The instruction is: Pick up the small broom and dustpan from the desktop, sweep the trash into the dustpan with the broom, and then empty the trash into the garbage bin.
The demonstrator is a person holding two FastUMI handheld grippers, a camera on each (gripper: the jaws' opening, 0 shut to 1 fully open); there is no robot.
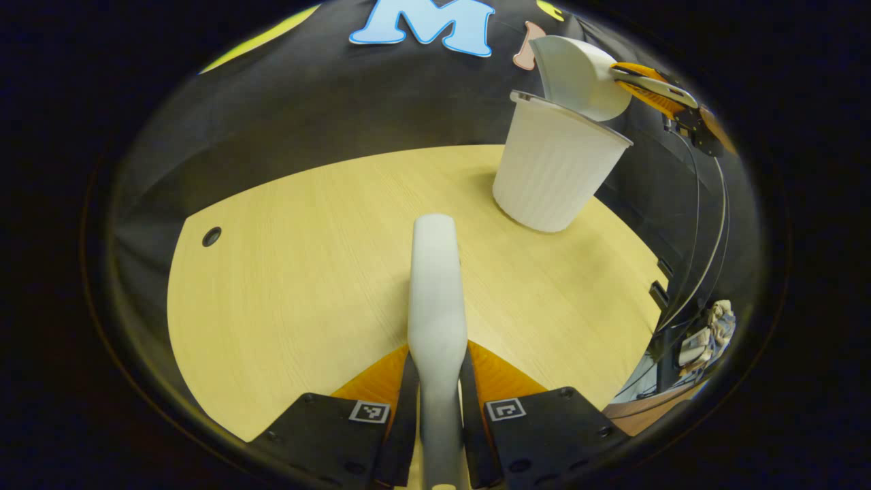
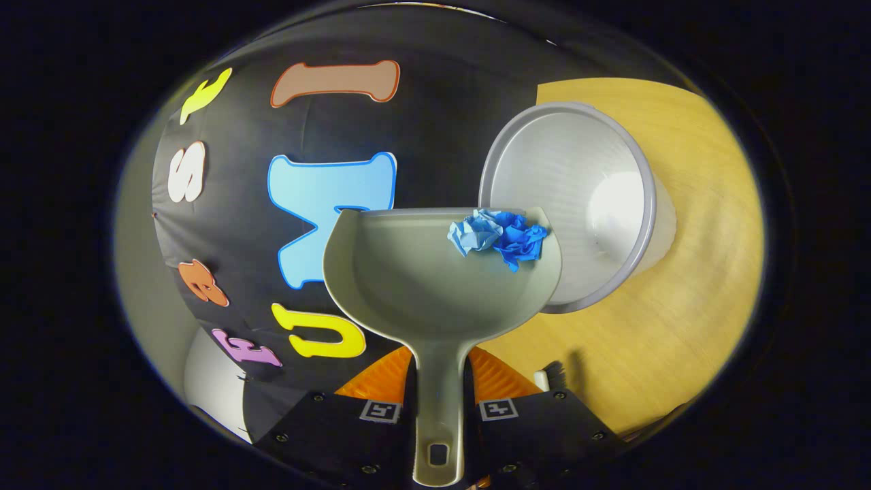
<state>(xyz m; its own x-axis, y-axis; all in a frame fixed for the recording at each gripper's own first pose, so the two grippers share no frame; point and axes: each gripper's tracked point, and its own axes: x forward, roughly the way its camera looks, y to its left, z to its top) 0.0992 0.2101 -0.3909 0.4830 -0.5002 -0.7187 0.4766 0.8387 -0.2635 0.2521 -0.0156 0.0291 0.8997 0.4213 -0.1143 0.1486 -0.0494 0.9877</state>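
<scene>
the right gripper clamps the dustpan handle, tipping it over the garbage bin; crumpled blue trash sits at the pan's front edge. the left gripper clamps the broom above the desktop.

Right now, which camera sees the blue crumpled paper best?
The right gripper view: the blue paper sits at the dustpan's front lip, above the bin. The left gripper view shows the tilted dustpan's underside.
</scene>
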